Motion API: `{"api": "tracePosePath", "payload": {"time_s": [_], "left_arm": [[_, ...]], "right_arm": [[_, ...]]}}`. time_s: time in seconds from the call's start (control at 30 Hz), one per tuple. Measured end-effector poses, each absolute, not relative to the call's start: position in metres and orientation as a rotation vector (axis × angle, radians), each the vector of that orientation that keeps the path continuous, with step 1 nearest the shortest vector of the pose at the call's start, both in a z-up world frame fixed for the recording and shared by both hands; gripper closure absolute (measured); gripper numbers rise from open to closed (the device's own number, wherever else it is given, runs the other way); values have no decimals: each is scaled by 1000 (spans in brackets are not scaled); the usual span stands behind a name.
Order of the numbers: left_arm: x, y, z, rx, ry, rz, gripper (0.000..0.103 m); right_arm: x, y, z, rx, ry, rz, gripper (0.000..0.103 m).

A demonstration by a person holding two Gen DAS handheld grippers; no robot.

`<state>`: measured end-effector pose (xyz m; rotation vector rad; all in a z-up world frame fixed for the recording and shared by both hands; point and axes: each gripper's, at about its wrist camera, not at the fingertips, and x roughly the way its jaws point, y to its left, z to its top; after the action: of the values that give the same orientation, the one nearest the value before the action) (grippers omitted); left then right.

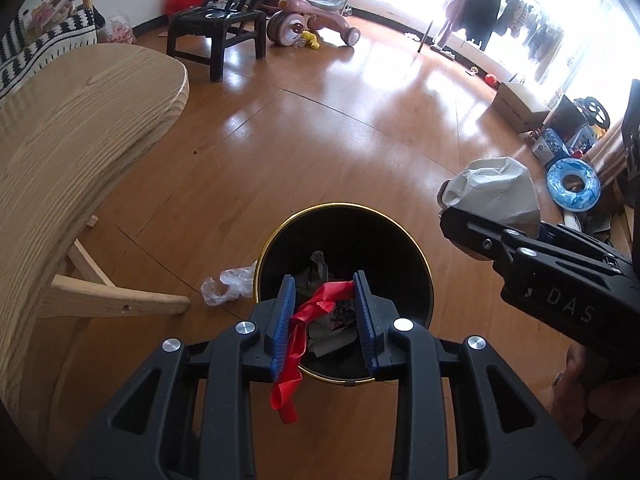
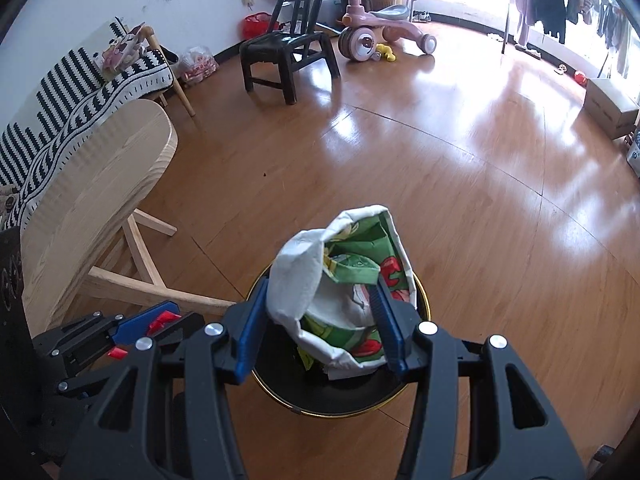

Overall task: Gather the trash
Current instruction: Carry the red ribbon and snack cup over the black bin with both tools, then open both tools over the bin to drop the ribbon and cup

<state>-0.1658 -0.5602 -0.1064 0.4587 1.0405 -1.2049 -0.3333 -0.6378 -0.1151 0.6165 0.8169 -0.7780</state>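
Observation:
A black trash bin with a gold rim (image 1: 280,228) stands on the wood floor and holds scraps of trash. My left gripper (image 1: 325,320) hovers over it with its jaws apart; a red ribbon (image 1: 298,344) hangs draped against the left pad, not pinched. My right gripper (image 2: 322,320) is shut on a crumpled white and green paper bag (image 2: 344,280) just above the bin (image 2: 420,300). The bag also shows in the left wrist view (image 1: 494,192), to the right of the bin. A clear plastic scrap (image 1: 224,286) lies on the floor at the bin's left.
A light wooden table (image 1: 72,140) with crossed legs stands close on the left. A black chair (image 1: 216,20), a pink tricycle (image 1: 308,16) and a striped sofa (image 2: 60,92) are farther back. Boxes and a blue ring (image 1: 574,184) lie at the right.

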Motion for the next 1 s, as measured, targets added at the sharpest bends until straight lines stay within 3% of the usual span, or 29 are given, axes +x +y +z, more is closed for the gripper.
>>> {"api": "tracePosePath", "payload": {"time_s": [0.53, 0.57, 0.6, 0.67, 0.7, 1.0], "left_arm": [[-164, -567, -113, 457, 1051, -1207, 70], [-164, -568, -114, 457, 1051, -1206, 69], [-163, -568, -115, 458, 1054, -1205, 67], [-164, -569, -115, 449, 1062, -1206, 46], [-164, -569, -114, 440, 1058, -1206, 41], [-167, -568, -112, 428, 1057, -1228, 33]], "right_arm": [[-338, -647, -118, 649, 816, -789, 52], [-339, -647, -118, 652, 813, -791, 48], [-339, -647, -118, 654, 812, -794, 40], [-342, -648, -116, 654, 797, -804, 36], [-343, -649, -116, 656, 795, -806, 36], [-347, -649, -114, 667, 783, -818, 36]]}}
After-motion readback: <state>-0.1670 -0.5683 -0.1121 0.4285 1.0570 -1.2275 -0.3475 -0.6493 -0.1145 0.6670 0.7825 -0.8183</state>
